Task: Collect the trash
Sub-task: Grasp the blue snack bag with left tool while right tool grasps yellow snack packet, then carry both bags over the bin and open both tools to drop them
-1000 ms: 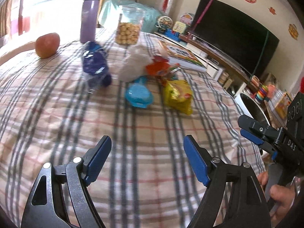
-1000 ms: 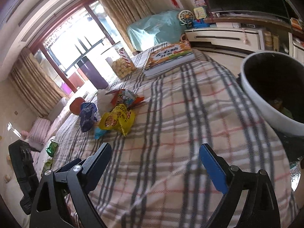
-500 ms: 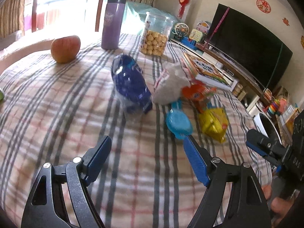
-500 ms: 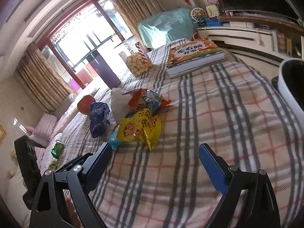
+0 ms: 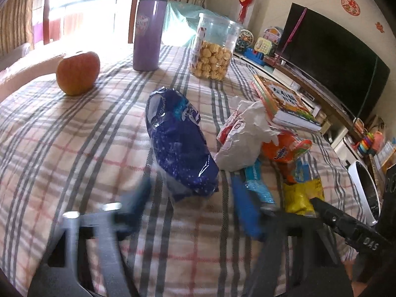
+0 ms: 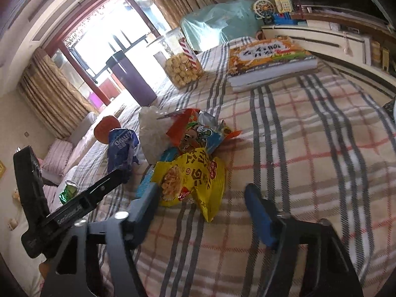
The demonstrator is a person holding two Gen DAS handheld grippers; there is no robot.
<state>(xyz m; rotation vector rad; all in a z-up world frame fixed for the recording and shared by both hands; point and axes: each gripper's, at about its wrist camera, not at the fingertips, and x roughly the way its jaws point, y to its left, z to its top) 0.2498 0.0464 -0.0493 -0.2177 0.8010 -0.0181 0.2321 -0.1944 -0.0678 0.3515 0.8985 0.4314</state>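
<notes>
Several snack wrappers lie in a heap on the plaid cloth [image 5: 74, 153]. A dark blue wrapper [image 5: 178, 148] reaches with its near end between the blurred fingers of my left gripper [image 5: 191, 206]. Those jaws are closing, with a gap on both sides. Beside it lie a crumpled white bag [image 5: 242, 143], an orange wrapper [image 5: 284, 148] and a light blue one [image 5: 257, 185]. The yellow snack bag [image 6: 193, 180] lies with its near corner between the fingers of my right gripper [image 6: 201, 210]. Its jaws are closing too; the left finger is at the bag's edge, the right one apart.
An apple [image 5: 78, 73], a purple flask [image 5: 148, 29], a clear jar of snack balls [image 5: 212, 49] and a book [image 5: 282, 101] stand farther back. A white bin [image 5: 363, 190] is beyond the right edge, a green can [image 6: 68, 190] on the left.
Both grippers have moved forward across the cloth up to the heap. Their jaws have narrowed, and the blue wrapper and the yellow bag now lie between the fingers.
</notes>
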